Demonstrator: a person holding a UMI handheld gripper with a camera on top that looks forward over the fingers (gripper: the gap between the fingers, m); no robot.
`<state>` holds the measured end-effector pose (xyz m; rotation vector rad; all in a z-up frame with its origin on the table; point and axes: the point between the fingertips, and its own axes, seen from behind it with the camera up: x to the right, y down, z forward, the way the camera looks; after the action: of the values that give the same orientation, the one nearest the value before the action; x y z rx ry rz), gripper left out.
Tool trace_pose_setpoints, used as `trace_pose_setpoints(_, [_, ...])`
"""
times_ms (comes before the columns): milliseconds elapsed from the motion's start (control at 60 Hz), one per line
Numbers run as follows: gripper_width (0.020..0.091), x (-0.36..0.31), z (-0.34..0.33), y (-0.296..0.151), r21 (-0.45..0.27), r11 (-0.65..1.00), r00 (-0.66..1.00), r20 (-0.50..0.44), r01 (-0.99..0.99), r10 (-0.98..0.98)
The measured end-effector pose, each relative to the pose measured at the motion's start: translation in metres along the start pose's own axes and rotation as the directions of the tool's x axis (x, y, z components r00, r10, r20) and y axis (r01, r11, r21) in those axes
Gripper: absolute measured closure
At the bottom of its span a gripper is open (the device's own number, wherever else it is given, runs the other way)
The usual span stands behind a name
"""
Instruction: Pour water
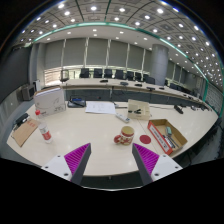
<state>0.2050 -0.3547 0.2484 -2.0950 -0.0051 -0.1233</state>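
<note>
Nearest, lower centre: my fingers [110, 160], parted, holding nothing, purple pads showing. Just beyond, centre frame: a small cup-like vessel [127, 133] on the table [85, 128], apart from the fingers; an open cardboard box [166, 135] to its right. Left of frame: a red-capped bottle [45, 132]. Far: chairs, windows. Pouring not begun, I judge; grasp, lift and pour all remain.

I'm seeing my hand-held gripper [112, 160] showing two dark grey, angular fingers, each wearing a bright magenta pad [77, 156] with fine ridged lines on its inner face, spread well apart.
</note>
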Motion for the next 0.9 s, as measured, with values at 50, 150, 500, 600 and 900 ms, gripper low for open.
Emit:
trace_pose_setpoints(50, [0.0249, -0.010, 0.003, 0.005, 0.001, 1.000, 1.000, 0.005, 0.005, -0.005])
trace_pose_setpoints(150, [0.0248, -0.042, 0.007, 0.015, -0.009, 1.000, 1.000, 0.018, 0.020, -0.020])
trace_pose_setpoints(500, [0.0250, -0.233, 0.022, 0.050, 0.019, 0.999, 0.986, 0.158, 0.042, -0.044])
trace_pose_setpoints(600, [0.0247, -0.291, 0.043, 0.057, 0.032, 0.999, 0.982, 0.184, 0.024, -0.029])
trace_pose_setpoints(900, [0.0246, -0.410, 0.154, 0.031, 0.158, 0.987, 0.979, 0.203, -0.011, -0.021])
